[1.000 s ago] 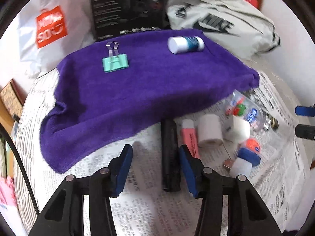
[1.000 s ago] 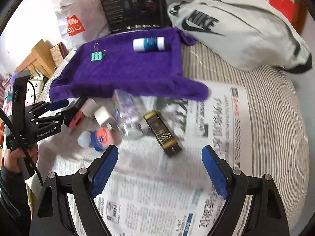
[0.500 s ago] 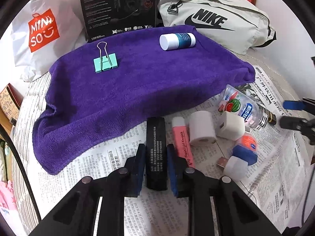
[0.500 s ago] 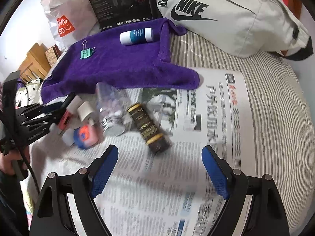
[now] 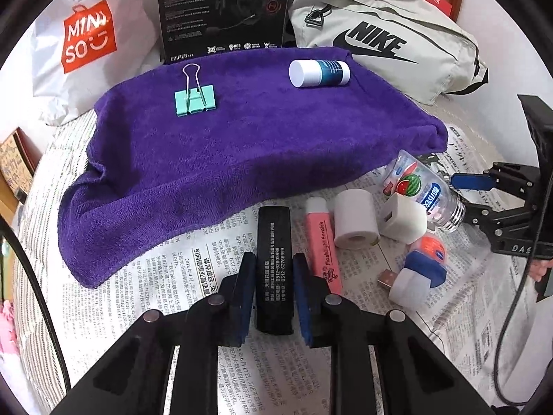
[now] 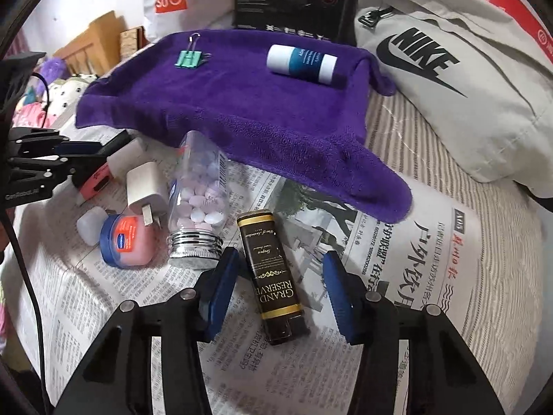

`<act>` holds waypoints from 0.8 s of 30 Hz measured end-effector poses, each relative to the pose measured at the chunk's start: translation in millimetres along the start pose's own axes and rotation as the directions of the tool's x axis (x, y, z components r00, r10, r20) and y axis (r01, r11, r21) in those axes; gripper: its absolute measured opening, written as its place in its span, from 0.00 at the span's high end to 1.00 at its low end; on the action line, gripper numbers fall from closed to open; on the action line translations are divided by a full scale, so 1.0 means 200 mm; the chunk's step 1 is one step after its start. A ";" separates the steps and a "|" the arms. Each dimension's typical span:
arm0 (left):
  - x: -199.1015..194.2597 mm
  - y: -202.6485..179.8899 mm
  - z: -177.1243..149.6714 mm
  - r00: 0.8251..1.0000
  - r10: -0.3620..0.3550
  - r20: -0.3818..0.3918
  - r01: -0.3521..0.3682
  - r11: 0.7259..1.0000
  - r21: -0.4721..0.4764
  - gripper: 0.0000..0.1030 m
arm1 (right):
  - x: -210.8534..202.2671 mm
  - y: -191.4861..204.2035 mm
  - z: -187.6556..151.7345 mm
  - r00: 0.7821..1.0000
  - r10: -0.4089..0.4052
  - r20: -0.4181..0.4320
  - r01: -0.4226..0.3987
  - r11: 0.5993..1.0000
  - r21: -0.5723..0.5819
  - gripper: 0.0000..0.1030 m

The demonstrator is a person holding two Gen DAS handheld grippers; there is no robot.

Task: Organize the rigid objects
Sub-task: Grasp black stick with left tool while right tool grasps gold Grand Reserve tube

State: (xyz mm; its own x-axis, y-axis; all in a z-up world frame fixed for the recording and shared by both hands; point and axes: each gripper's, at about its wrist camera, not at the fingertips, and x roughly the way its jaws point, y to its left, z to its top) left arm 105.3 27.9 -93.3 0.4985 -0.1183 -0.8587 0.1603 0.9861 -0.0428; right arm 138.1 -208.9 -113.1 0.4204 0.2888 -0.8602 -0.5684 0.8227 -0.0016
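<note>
Straddling the flat black rectangular bar (image 5: 274, 269) on the newspaper (image 5: 193, 276), the left gripper (image 5: 273, 288) sits narrow with pads on both long sides; bar's long axis runs straight ahead toward the purple terry towel (image 5: 242, 145), where a mint binder clip (image 5: 195, 98) and white-capped blue tube (image 5: 319, 73) lie. Right gripper (image 6: 278, 288) is half-open around the dark brown gold-banded tube (image 6: 273, 276), pads apart from it, tube slightly skewed. Only the right view shows that tube; the black bar is mostly hidden there.
</note>
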 end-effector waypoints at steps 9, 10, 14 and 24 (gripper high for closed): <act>-0.01 0.00 0.00 1.000 0.004 0.005 -0.004 1.000 0.006 0.80 | 0.01 0.00 0.05 0.997 0.024 -0.072 -0.030 0.996 -0.080 0.52; -0.01 0.01 0.00 1.000 0.003 0.005 -0.003 1.000 0.005 0.80 | 0.01 0.01 0.06 0.997 0.018 -0.078 -0.026 0.995 -0.097 0.52; -0.01 0.00 -0.01 1.000 0.006 0.003 -0.006 1.000 0.014 0.80 | 0.01 0.03 0.07 0.994 0.029 -0.105 -0.046 0.987 -0.157 0.56; -0.01 -0.01 -0.01 1.000 0.012 0.002 -0.012 1.000 0.024 0.80 | 0.03 0.15 0.10 0.987 -0.003 -0.162 -0.046 0.952 -0.302 0.78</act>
State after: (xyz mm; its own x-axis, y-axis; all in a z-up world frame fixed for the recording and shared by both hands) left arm 101.6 25.7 -91.8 0.5021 -0.1070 -0.8582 0.1747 0.9844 -0.0205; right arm 136.8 -172.6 -107.8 0.3018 0.2027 -0.9316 -0.7742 0.6224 -0.1154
